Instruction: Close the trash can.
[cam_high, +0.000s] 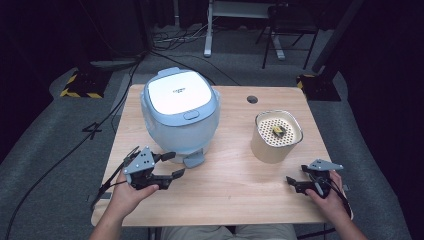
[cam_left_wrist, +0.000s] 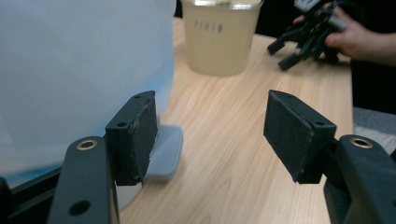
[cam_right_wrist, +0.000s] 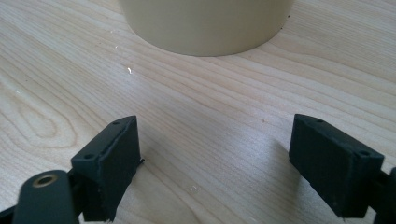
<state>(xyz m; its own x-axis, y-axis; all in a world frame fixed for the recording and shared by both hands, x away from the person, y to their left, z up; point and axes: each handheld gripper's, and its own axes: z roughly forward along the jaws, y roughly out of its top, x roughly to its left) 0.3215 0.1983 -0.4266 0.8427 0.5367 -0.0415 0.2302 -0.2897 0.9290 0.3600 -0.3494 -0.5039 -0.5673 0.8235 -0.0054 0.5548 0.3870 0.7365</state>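
Observation:
A pale blue rice cooker (cam_high: 180, 117) with a white lid, shut, stands at the table's left middle. My left gripper (cam_high: 173, 165) is low at its front, jaws open and pointing right, with nothing between them. In the left gripper view the left gripper (cam_left_wrist: 210, 135) has one pad (cam_left_wrist: 135, 135) close beside the cooker's wall (cam_left_wrist: 79, 70) and its small front tab (cam_left_wrist: 166, 149). A beige pot (cam_high: 276, 137) with a perforated insert holds a small yellow and dark thing (cam_high: 278, 131). My right gripper (cam_high: 294, 183) rests open near the front right edge, facing the beige pot (cam_right_wrist: 205, 23).
The wooden table (cam_high: 230, 190) has a round cable hole (cam_high: 252, 99) at the back. Bare wood lies between the cooker and the pot. Beyond the table are floor cables and a chair's legs. The left gripper view shows the other hand's gripper (cam_left_wrist: 299, 42) farther off.

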